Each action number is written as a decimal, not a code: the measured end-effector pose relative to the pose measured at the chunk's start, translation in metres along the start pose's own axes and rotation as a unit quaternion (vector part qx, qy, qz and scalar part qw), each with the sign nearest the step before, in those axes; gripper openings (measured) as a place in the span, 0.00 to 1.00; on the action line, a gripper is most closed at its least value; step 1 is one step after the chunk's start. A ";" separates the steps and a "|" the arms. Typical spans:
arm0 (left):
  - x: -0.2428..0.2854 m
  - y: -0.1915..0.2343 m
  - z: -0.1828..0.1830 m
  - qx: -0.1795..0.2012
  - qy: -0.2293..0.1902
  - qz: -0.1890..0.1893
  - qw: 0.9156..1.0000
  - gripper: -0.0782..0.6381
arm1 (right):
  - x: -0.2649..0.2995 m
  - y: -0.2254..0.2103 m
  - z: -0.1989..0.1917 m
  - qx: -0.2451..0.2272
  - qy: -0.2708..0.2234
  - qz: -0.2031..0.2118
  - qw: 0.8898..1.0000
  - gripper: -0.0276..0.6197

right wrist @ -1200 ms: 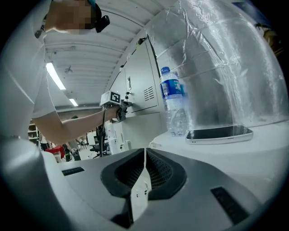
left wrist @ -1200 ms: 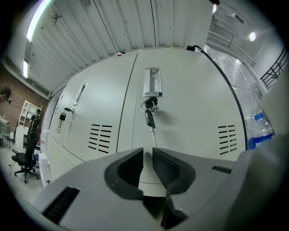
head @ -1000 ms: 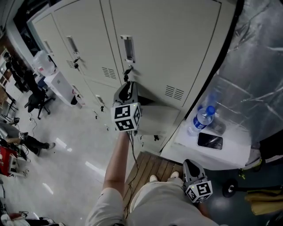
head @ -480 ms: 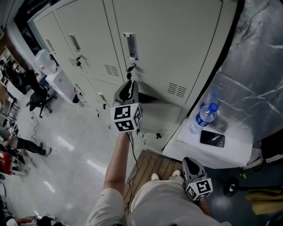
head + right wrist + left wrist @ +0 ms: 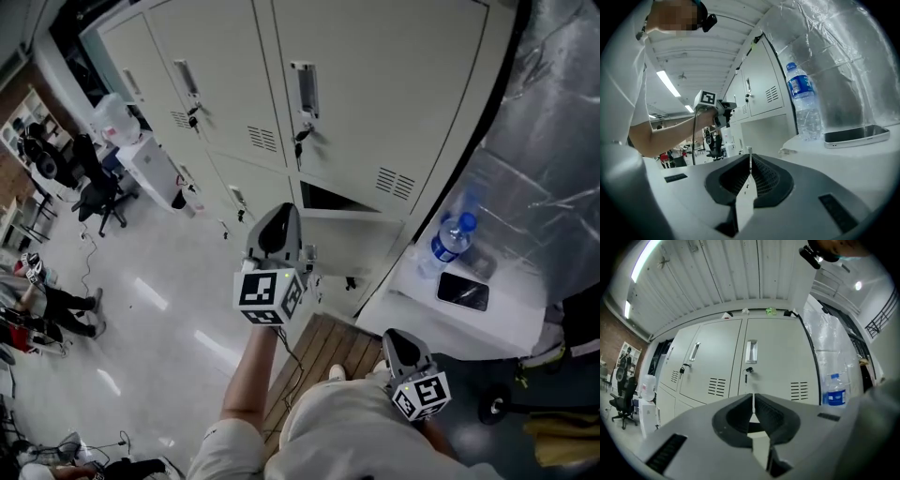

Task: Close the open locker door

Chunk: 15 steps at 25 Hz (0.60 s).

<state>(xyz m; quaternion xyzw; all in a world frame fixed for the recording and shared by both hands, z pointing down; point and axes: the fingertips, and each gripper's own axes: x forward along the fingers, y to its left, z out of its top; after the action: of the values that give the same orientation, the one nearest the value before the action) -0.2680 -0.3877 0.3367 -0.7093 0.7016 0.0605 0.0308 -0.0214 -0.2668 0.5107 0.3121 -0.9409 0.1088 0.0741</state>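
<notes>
In the head view a row of pale grey lockers (image 5: 375, 84) stands ahead. The lower locker door (image 5: 352, 246) hangs ajar, with a dark gap (image 5: 326, 198) above it. My left gripper (image 5: 280, 212) is held out just in front of that door, apart from it. Its jaws are closing, almost together, with nothing between them (image 5: 753, 398). My right gripper (image 5: 397, 337) hangs low beside the person's leg, shut and empty (image 5: 749, 154). The right gripper view shows the ajar door (image 5: 766, 133) and the left gripper (image 5: 723, 111).
A water bottle (image 5: 448, 246) and a dark phone (image 5: 462, 291) lie on a white box (image 5: 487, 328) right of the lockers, against plastic sheeting (image 5: 553, 169). Keys hang in an upper lock (image 5: 300, 141). A water dispenser (image 5: 155, 173) and an office chair (image 5: 98, 202) stand at left.
The left gripper has drawn back from the locker door and sits lower in the head view. The right gripper has stayed in place.
</notes>
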 end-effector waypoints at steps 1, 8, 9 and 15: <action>-0.011 -0.005 -0.001 0.002 0.002 -0.007 1.000 0.14 | 0.001 0.004 0.000 -0.001 -0.001 0.006 1.000 0.09; -0.096 -0.029 -0.009 -0.010 0.006 -0.010 1.000 0.13 | 0.012 0.029 0.002 -0.008 -0.013 0.056 0.998 0.09; -0.108 -0.032 -0.016 -0.009 0.010 -0.006 1.000 0.12 | 0.013 0.033 0.003 -0.010 -0.015 0.063 0.998 0.09; -0.177 -0.053 -0.074 -0.036 0.067 0.010 0.997 0.13 | 0.022 0.051 0.008 -0.010 -0.018 0.107 0.994 0.09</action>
<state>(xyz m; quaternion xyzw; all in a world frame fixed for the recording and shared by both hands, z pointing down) -0.2133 -0.2209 0.4308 -0.7055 0.7064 0.0384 -0.0421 -0.0701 -0.2408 0.4997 0.2106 -0.9711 0.1014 0.0484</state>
